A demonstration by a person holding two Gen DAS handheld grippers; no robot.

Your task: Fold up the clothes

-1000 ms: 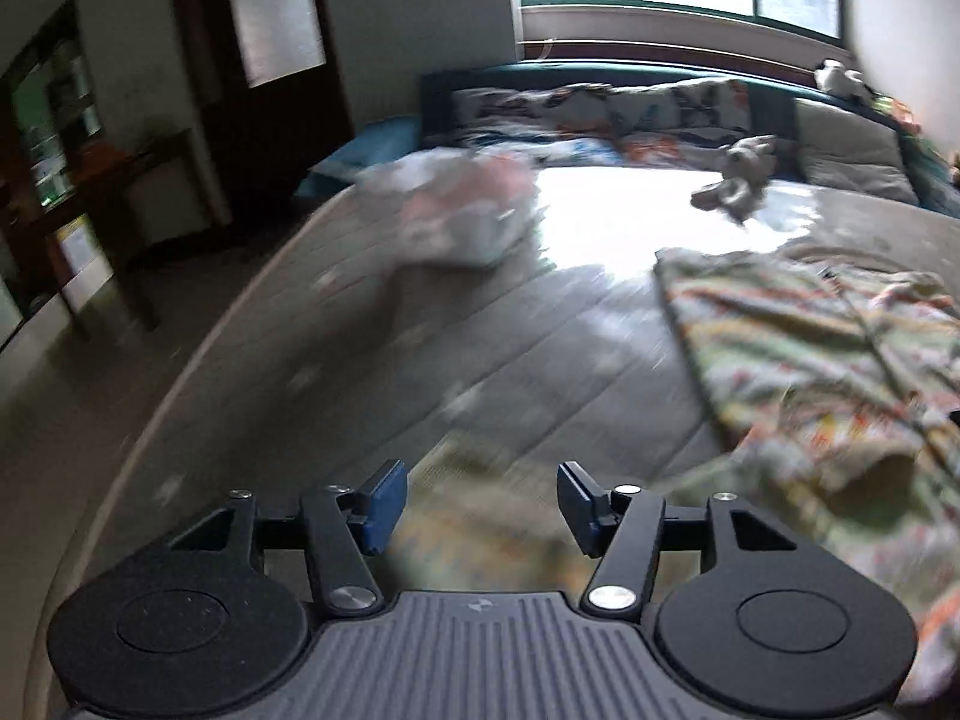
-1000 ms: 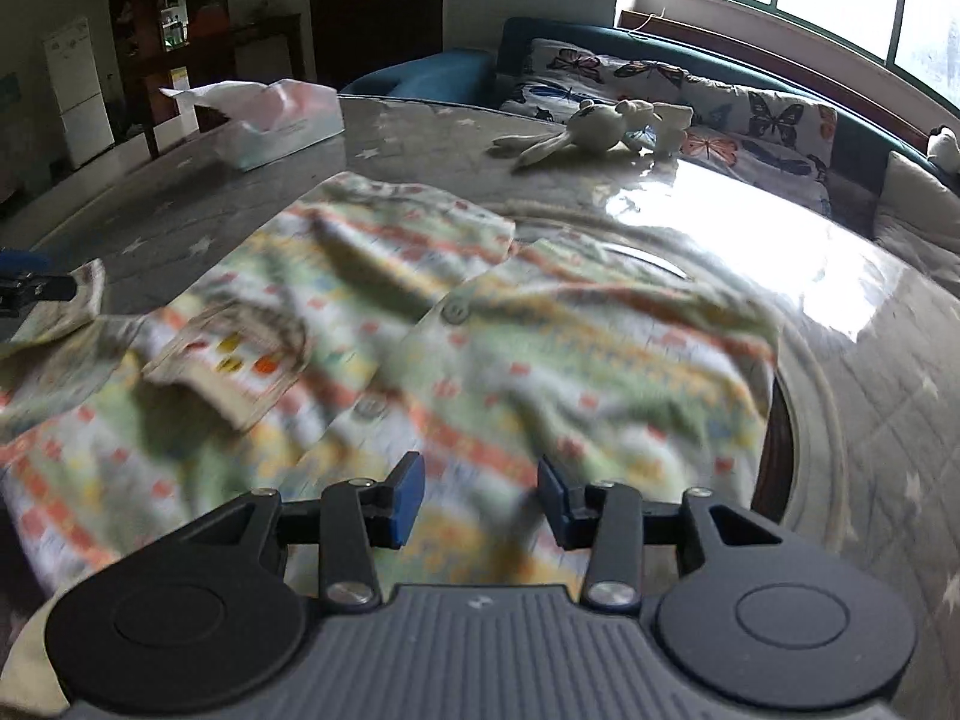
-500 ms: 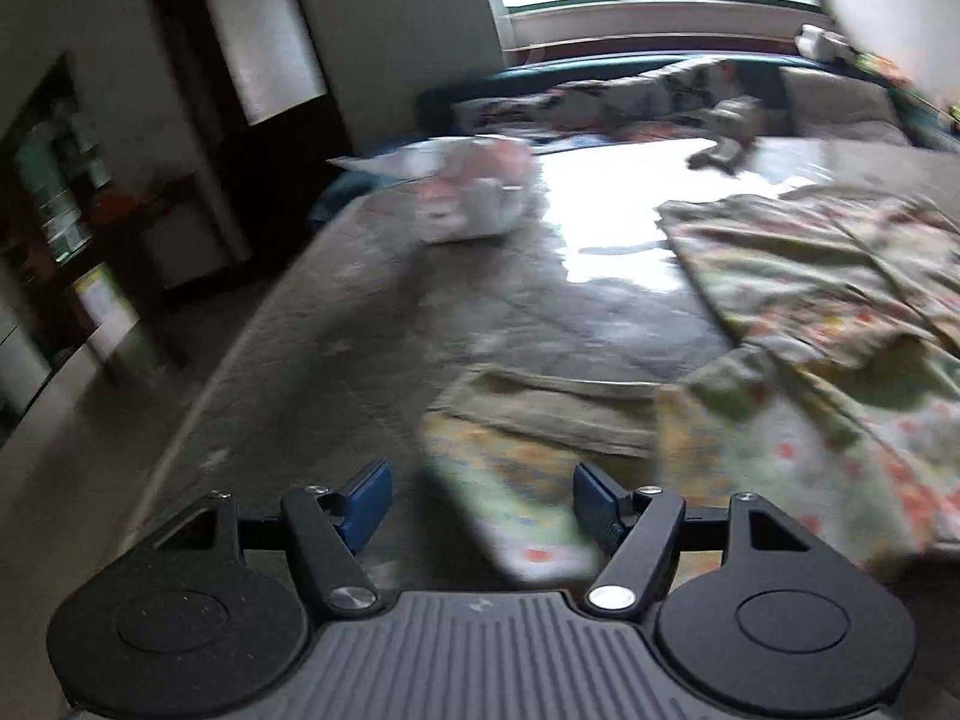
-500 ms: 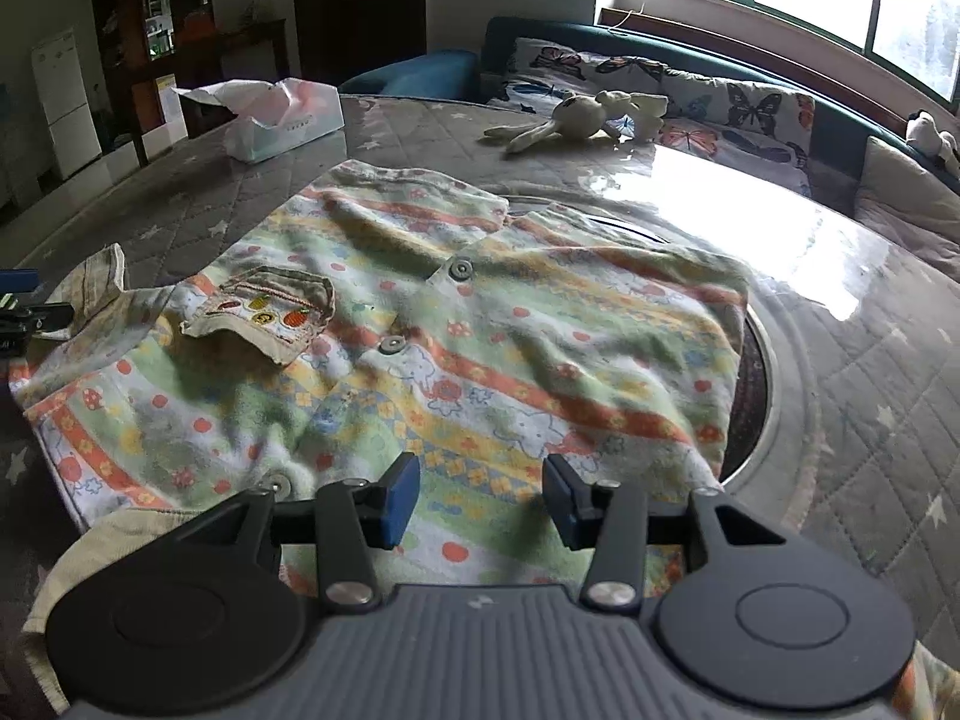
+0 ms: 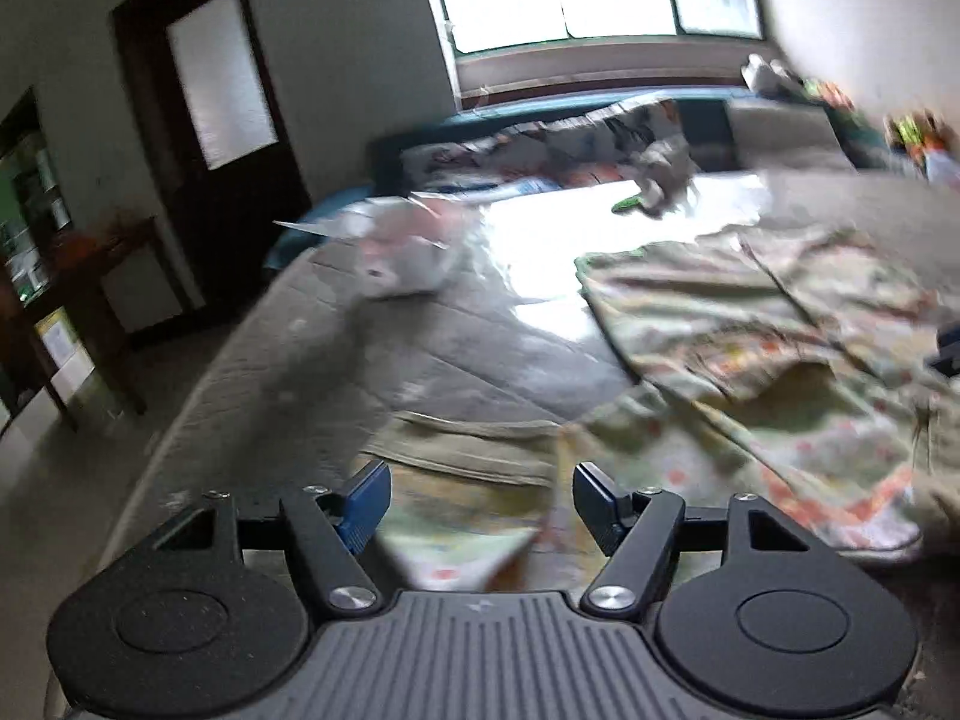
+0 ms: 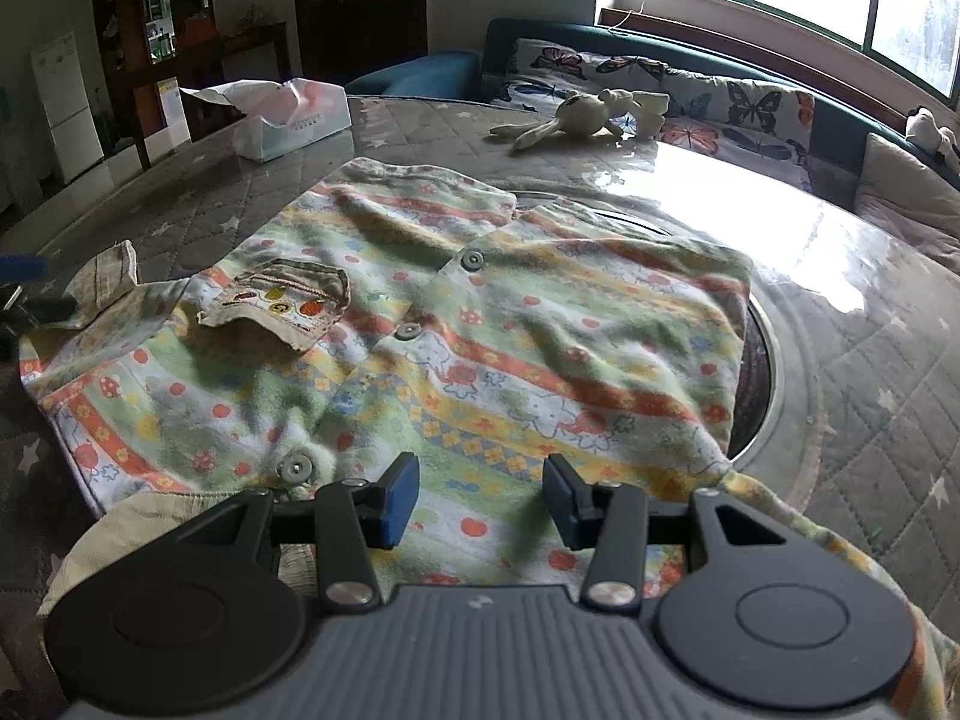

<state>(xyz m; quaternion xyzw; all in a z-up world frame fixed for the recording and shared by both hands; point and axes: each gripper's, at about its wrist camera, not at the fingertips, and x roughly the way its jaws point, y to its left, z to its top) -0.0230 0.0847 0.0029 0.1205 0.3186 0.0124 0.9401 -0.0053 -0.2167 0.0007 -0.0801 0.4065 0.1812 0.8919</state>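
Shirt [image 6: 456, 324] flat, collar toward window | left gripper [image 5: 480, 504] fingers apart | right gripper [image 6: 480, 498] fingers apart

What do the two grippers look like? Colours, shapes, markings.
Left gripper and right gripper match: black linkage arms with silver pivot screws, blue ribbed finger pads, two round black discs flanking a grey ribbed housing. No cables or sleeves visible.

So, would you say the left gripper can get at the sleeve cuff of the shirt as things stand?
Probably yes. The left gripper is open, and the shirt has its beige sleeve cuff lying just ahead of the fingertips with nothing between them. The tissue box sits well beyond it.
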